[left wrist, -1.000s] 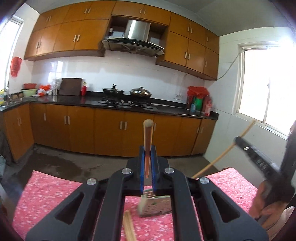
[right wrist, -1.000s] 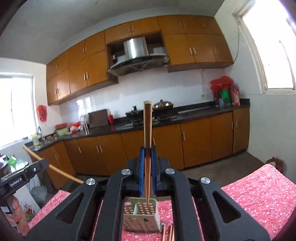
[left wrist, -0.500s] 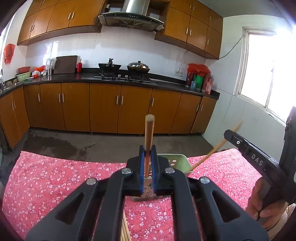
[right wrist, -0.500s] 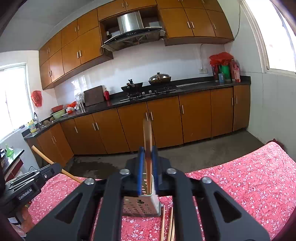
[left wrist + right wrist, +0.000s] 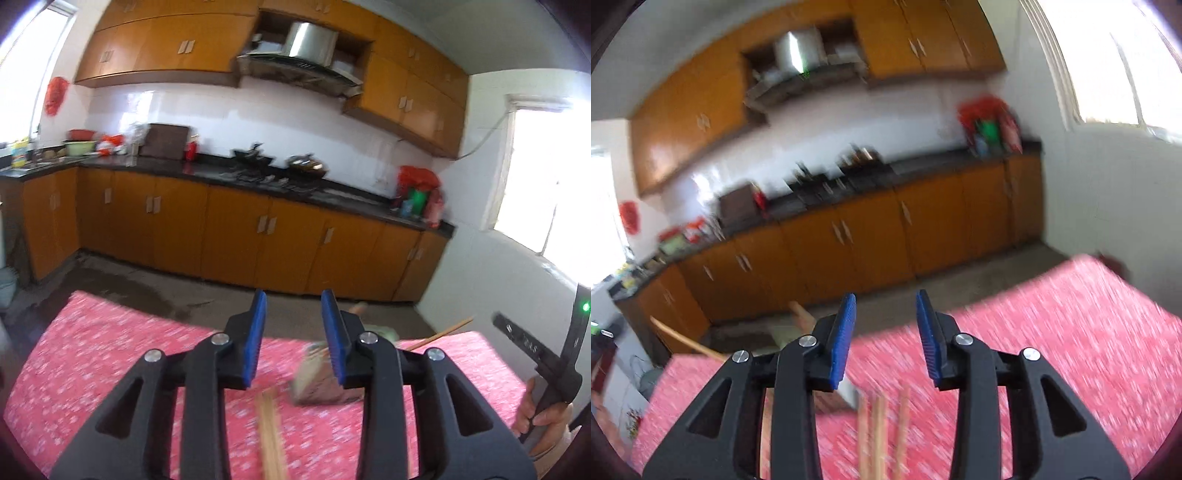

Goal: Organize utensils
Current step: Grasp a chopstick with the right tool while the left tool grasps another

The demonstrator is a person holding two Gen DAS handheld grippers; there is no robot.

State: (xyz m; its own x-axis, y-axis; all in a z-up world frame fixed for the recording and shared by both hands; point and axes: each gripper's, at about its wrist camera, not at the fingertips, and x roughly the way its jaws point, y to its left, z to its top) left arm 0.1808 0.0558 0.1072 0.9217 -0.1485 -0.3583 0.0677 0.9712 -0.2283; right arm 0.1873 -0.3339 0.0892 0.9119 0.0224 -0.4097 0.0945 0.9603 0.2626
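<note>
Left wrist view has the left claw (image 5: 293, 332) with its blue pads apart and widening, nothing between them. Past its right finger stands the pale green perforated holder (image 5: 321, 376) on the tabletop (image 5: 92, 354), which wears a pink floral cloth. A couple of wooden utensils (image 5: 439, 334) lean out of the holder's top towards the right, so some of the sorting looks done. A bundle of chopsticks (image 5: 271, 435) lies flat on the cloth just below the claw, not yet in the holder.

From the right wrist view, the right claw (image 5: 886, 334) is likewise spreading, with nothing gripped. The holder (image 5: 783, 334) sits behind its left finger, blurred, with a long stick (image 5: 687, 341) slanting out to the left. Three more chopsticks (image 5: 882, 432) lie loose on the cloth below the pads.

I'd judge the job partway through: both claws are empty, and the loose sticks on the tabletop remain to be picked up and dropped into the holder.
</note>
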